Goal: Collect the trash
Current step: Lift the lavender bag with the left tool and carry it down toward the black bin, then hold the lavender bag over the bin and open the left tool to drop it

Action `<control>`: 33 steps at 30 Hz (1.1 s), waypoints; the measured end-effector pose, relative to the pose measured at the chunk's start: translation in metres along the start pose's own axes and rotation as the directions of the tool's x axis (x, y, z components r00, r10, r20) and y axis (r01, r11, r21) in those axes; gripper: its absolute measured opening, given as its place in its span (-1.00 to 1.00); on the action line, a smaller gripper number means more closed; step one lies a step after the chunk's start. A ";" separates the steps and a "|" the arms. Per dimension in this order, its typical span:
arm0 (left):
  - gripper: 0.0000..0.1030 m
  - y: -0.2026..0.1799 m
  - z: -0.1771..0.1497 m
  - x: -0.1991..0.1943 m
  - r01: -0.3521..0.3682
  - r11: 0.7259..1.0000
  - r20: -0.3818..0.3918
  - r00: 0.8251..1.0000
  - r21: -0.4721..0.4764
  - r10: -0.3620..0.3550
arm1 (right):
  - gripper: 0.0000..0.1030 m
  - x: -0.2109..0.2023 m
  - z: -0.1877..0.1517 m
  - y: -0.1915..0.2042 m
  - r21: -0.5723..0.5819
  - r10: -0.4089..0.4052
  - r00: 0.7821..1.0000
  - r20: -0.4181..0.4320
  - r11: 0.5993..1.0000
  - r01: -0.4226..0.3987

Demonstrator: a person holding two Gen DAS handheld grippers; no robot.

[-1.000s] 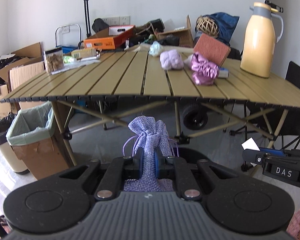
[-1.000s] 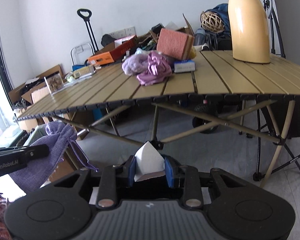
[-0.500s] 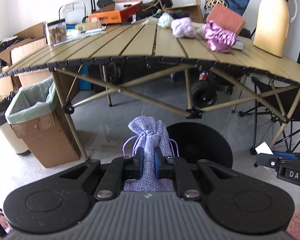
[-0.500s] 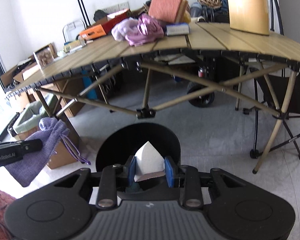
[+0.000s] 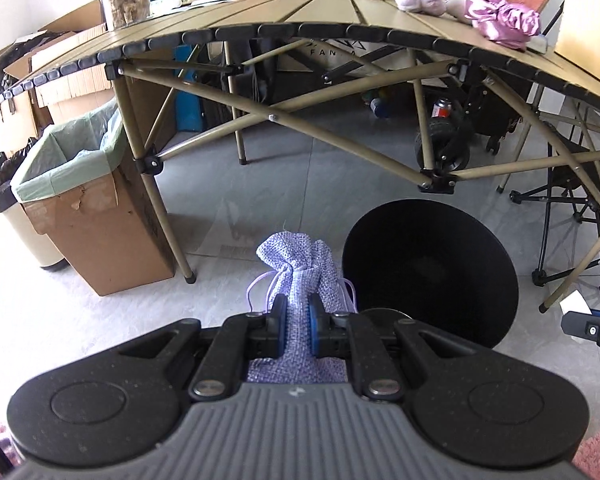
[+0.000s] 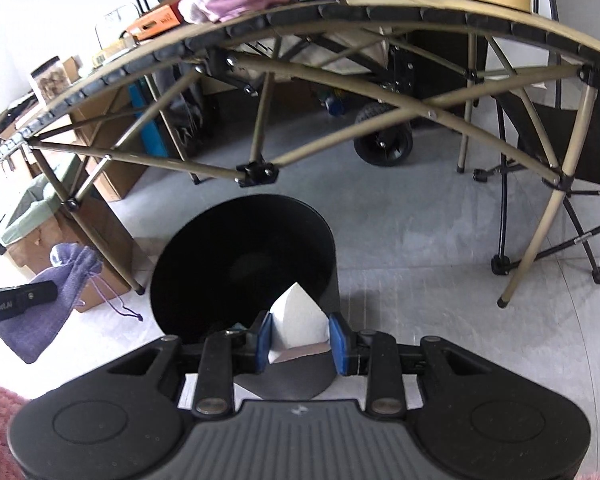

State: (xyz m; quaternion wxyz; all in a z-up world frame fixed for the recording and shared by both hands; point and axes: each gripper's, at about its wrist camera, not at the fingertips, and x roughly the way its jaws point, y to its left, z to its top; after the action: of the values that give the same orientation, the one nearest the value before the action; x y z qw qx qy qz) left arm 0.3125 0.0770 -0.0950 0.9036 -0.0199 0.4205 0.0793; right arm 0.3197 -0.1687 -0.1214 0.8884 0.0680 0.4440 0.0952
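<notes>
Place: cluttered storage or work room.
Evidence: folding camp table (image 5: 340,28), cardboard boxes (image 5: 72,48), lined box bin (image 5: 80,184), folding chair (image 6: 572,140), tiled floor (image 5: 300,176).

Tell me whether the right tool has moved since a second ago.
Yes. The right tool dropped below the olive slatted folding table, toward the round black bin.
</notes>
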 end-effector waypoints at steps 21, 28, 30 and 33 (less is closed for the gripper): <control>-0.78 0.012 0.015 0.040 -0.032 0.998 -0.069 0.997 -0.046 0.029 | -0.42 0.067 0.037 0.035 -0.035 0.054 0.996 -0.077 0.998 -0.056; -0.78 0.016 0.020 0.050 -0.033 0.998 -0.084 0.996 -0.060 0.028 | -0.42 0.098 0.048 0.053 -0.052 0.064 0.991 -0.114 0.996 -0.070; -0.78 0.016 0.022 0.051 -0.035 0.997 -0.085 0.996 -0.062 0.030 | -0.42 0.106 0.051 0.057 -0.058 0.057 0.991 -0.124 0.996 -0.065; -0.78 0.016 0.025 0.054 -0.036 0.998 -0.084 0.996 -0.060 0.031 | -0.42 0.116 0.052 0.063 -0.072 0.046 0.989 -0.142 0.996 -0.057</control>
State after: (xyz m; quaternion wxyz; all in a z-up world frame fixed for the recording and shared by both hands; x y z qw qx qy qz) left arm 0.3635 0.1025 -0.1197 0.8828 -0.0440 0.4554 0.1067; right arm 0.4227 -0.0829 -0.1679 0.8541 0.0391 0.4995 0.1395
